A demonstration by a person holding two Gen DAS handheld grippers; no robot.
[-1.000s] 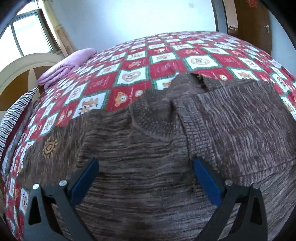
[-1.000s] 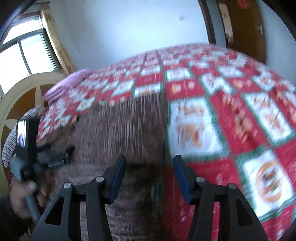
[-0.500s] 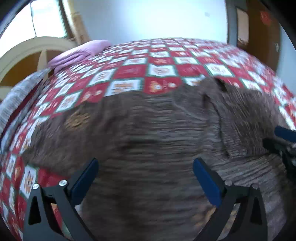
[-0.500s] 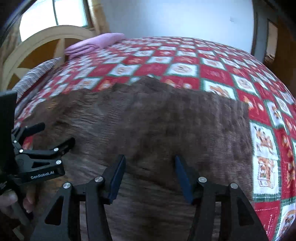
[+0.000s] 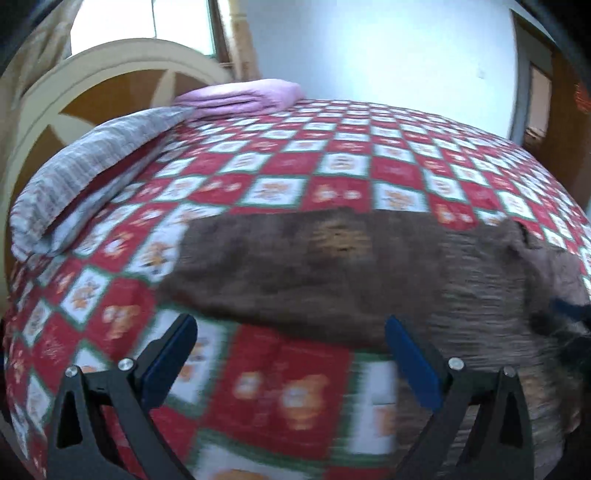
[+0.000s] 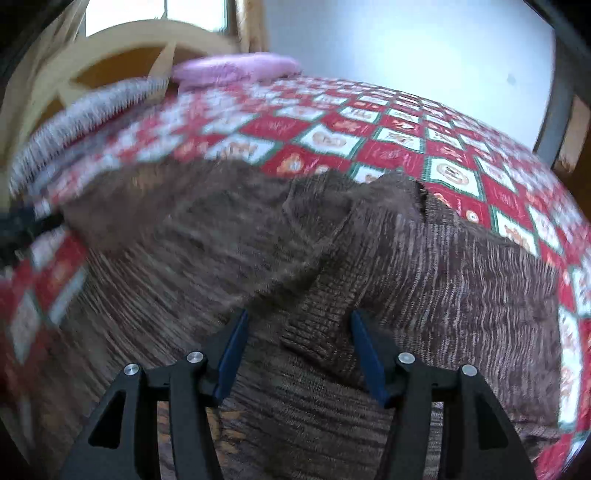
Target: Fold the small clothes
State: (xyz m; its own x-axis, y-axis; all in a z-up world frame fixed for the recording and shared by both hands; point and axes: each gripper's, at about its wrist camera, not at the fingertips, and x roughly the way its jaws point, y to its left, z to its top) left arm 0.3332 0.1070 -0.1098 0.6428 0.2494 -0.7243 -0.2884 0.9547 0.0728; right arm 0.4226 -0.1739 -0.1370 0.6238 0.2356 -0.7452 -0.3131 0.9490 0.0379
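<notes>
A brown knit sweater lies spread on the bed, over a quilt of red and white squares with little bear prints. Its body runs wide across the near half of the quilt. In the left wrist view a pale orange motif shows on the dark, smoother-looking part of the knit, though motion blur hides its shape. In the right wrist view a ribbed cuff of a sleeve lies folded across the body, and the neck opening shows as a dark slit at the far edge.

The left tongs are spread wide with nothing between the blue pads. They hang over the quilt just beside the sweater's near edge; the right-hand pad sits in front of the knit, and I cannot tell if it touches.

The right tongs stand partly apart, and they have just been opening a little. The cuff lies between their pads, which flank it without pressing on it.

At the far right of the left view a blurred dark and blue shape sits by the sweater; it may be the other tool, but I cannot be sure. A like dark blur sits at the left edge of the right view.

At the head of the bed lie a grey striped pillow and a folded pink cloth, before a cream and brown headboard. A window is behind it.
</notes>
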